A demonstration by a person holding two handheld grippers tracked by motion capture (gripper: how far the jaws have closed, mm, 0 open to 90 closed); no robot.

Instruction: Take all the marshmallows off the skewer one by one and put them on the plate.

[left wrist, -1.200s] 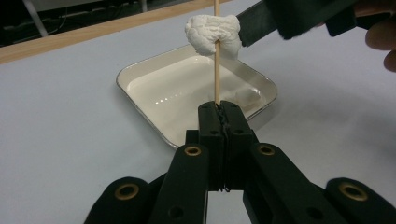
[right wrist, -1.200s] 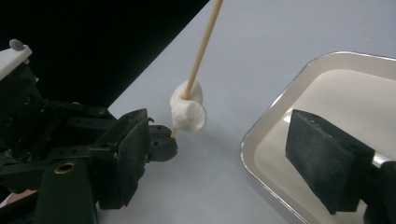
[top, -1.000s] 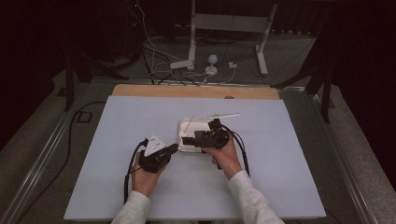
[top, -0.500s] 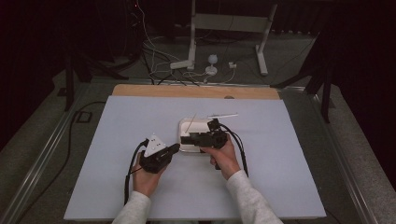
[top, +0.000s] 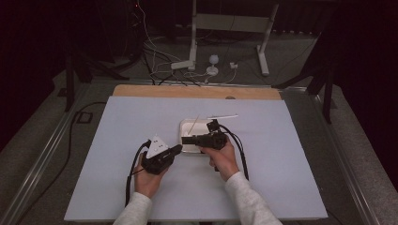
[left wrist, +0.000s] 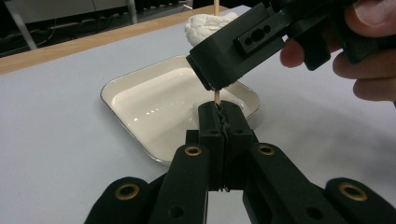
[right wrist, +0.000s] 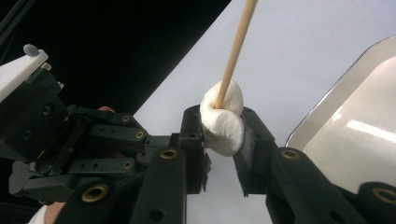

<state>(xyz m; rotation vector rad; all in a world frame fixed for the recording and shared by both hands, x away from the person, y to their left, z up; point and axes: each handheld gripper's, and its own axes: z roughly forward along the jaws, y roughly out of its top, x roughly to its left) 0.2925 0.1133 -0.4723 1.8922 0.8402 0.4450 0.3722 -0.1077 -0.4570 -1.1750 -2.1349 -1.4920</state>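
Having just closed, the right claw (right wrist: 223, 135) squeezes the marshmallow (right wrist: 224, 122) above the left claw (left wrist: 223, 122), clamped on its skewer (right wrist: 236, 51).

No legible text, label, brand, number or sign is found in any of the three views. The tabletop (top: 117, 154), the tray (left wrist: 140, 100) and the bodies of both grippers carry plain, unmarked surfaces. Items on the floor at the far side are too small to read.
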